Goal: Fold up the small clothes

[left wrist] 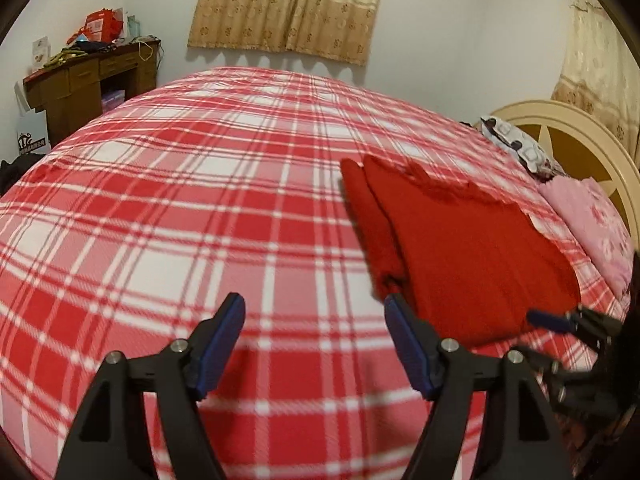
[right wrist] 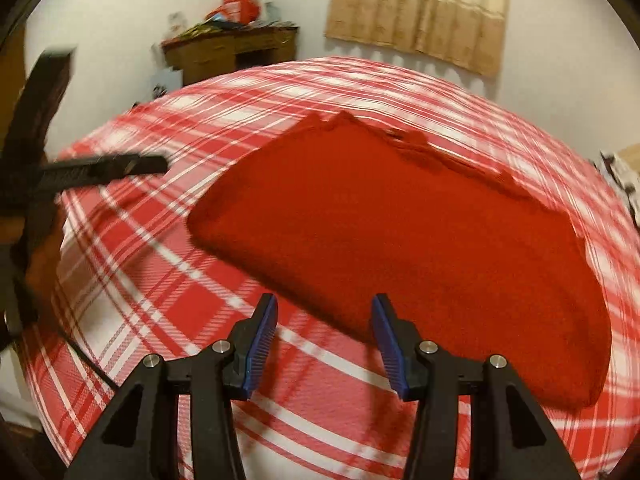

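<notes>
1. Red garment (right wrist: 400, 248): folded, lying flat on the plaid bed (right wrist: 168, 272), centre-right of frame.
2. Left gripper (left wrist: 314, 308): fingers spread wide, empty, lower centre, beside the garment's sleeve (left wrist: 372, 224).
3. Right gripper (right wrist: 324, 312): spread wide, empty, at the garment's near edge.
4. Wooden desk (left wrist: 80, 80): upper left, cluttered.

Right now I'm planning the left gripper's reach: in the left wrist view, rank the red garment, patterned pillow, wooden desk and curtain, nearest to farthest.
1. Red garment: just ahead of the left gripper, to its right, on the bed.
2. Patterned pillow: far right, by the headboard.
3. Wooden desk: past the bed's far left corner.
4. Curtain: on the far wall; desk versus curtain is close.
</notes>
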The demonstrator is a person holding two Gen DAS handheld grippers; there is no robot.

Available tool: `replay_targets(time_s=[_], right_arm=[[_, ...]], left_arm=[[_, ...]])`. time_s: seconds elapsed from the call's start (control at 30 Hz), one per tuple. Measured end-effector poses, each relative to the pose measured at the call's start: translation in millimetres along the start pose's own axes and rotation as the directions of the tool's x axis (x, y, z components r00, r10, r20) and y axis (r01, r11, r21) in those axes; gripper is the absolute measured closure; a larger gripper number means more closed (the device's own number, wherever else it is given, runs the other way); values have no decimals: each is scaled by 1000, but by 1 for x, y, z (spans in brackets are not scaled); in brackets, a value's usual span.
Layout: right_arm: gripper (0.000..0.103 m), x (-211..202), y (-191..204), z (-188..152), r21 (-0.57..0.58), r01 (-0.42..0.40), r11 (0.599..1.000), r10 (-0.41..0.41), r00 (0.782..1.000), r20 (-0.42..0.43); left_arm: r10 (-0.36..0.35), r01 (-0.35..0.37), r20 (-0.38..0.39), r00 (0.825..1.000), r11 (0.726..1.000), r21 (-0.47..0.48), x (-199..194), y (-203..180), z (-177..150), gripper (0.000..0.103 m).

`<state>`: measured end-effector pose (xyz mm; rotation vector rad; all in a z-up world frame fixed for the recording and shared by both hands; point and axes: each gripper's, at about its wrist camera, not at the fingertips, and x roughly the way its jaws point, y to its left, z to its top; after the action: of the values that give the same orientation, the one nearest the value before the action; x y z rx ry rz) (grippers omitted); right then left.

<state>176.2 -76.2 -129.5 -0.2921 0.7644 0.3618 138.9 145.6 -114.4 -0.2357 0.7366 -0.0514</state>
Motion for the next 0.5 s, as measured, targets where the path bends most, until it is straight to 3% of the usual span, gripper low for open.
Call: replay_targets(time_s=[0.23, 0.5], right_arm=[[51, 18, 28, 14, -118, 19, 993, -22, 1000, -16], [50, 33, 54, 29, -213, 29, 977, -34, 999, -22]], left_arm=[[-141, 139, -26, 990, 989, -58, 22, 1, 25, 28], [-270, 262, -77, 960, 960, -100, 62, -16, 47, 23]])
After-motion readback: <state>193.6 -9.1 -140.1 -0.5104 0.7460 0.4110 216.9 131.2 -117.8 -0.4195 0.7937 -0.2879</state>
